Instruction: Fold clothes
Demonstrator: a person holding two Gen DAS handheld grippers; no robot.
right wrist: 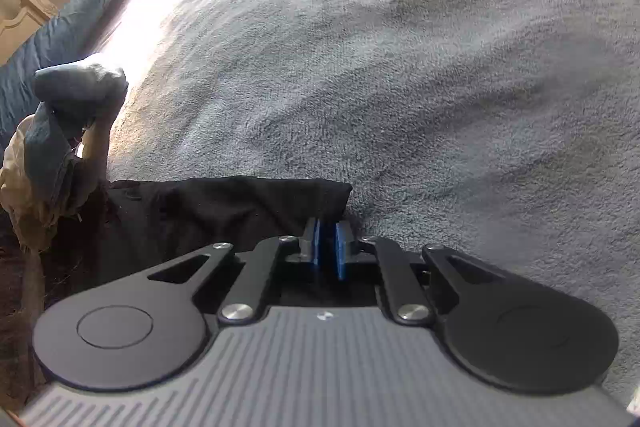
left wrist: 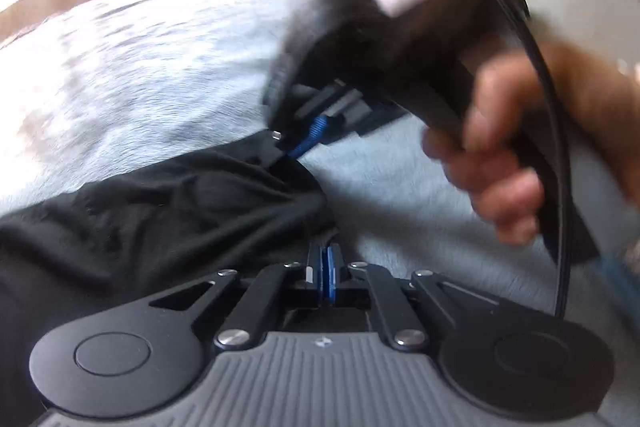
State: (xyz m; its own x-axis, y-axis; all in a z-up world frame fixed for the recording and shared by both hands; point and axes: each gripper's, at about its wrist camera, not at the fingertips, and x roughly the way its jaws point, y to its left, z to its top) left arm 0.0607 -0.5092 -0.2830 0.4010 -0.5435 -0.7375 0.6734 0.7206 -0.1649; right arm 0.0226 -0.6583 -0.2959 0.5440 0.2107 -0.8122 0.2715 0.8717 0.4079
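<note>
Both grippers clamped onto the black garment on the bed

The left gripper [left wrist: 325, 259] has its jaws pinched together on the near edge of the black garment [left wrist: 160, 203], which lies crumpled on the grey blanket [left wrist: 168, 67]. The right gripper [right wrist: 329, 241], held in a hand [left wrist: 492, 163], has jaws nearly closed on the garment's right corner. A heap of blue and cream clothes [right wrist: 60, 147] sits at the left.
</note>
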